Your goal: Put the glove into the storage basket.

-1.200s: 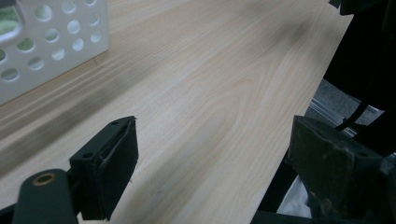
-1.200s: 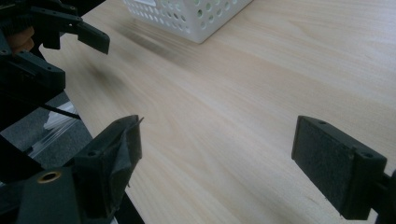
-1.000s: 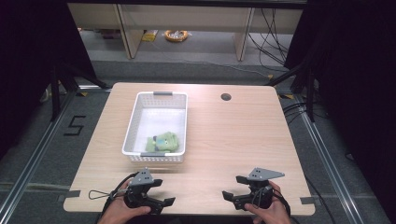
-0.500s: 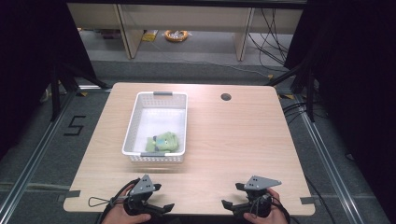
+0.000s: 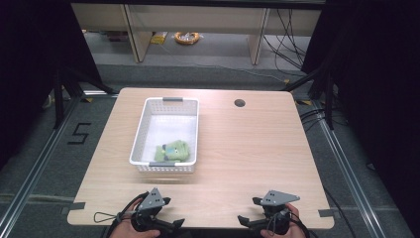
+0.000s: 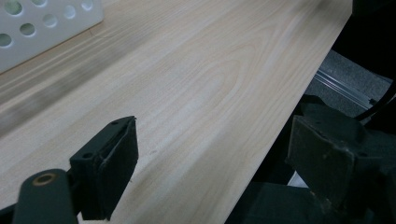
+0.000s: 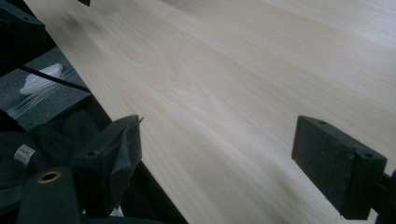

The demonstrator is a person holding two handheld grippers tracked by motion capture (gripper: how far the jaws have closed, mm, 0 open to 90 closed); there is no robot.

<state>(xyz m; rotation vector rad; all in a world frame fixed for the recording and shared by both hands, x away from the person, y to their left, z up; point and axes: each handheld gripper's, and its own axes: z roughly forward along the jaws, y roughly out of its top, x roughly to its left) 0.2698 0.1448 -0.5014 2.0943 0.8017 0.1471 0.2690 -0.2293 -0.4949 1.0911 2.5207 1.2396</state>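
Both my hands are down at the near edge of the wooden table (image 5: 257,148), one gripper in each. My left gripper (image 5: 168,225) sits at the near-left part of the edge and my right gripper (image 5: 250,222) at the near-right, well apart from each other. In the left gripper view its jaws are spread wide with nothing between them, just bare wood grain and the table edge running under them, plus a corner of the white perforated basket (image 6: 42,23) up top left. Same deal in the right gripper view: jaws wide apart, holding nothing, hanging over the table's edge. The basket (image 5: 141,134) stands on the left half of the table, long side running away from me, and there's a green soft toy (image 5: 172,151) lying inside at the near end of it, well away from both grippers.
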